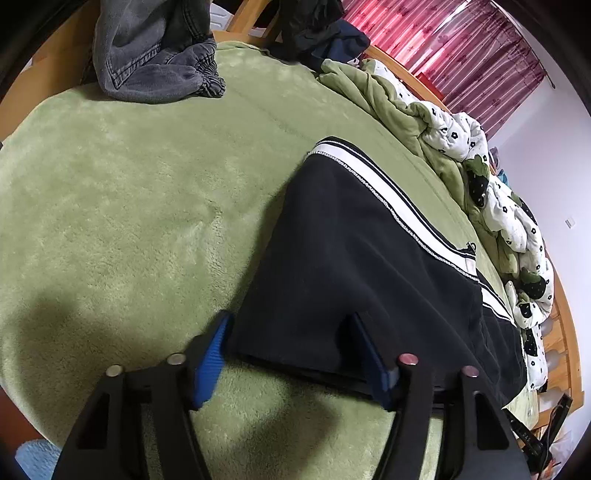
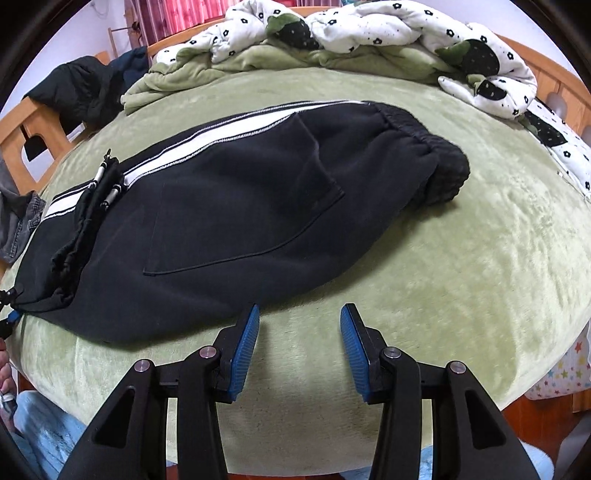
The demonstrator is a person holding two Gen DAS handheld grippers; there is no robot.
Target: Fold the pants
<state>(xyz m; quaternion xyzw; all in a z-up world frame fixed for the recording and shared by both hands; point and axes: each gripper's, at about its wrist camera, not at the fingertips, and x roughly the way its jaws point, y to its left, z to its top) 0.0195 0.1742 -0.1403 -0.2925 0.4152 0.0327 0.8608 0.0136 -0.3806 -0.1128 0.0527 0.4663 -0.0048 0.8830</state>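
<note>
Pants (image 2: 229, 206): black sweatpants with a white side stripe, lying on the green bed (image 2: 480, 258), apparently already folded leg over leg, still long. Left claw (image 1: 291, 354) spread, straddling the near hem corner; pads not clearly pinching. Right claw (image 2: 299, 343) spread, empty, just off the near seat edge. Left to do, by my read: fold lengthwise, hem toward waistband (image 2: 436, 162). Far side: bunched flowered quilt (image 2: 369, 33), grey jeans (image 1: 155, 59).

Soft even daylight, glowing red striped curtain (image 1: 443, 40) backlit by a window, dull grey shadows pooled on the fuzzy green bed blanket (image 1: 110, 192), heavy fisheye bending, black vignetted corners, sharp focus
</note>
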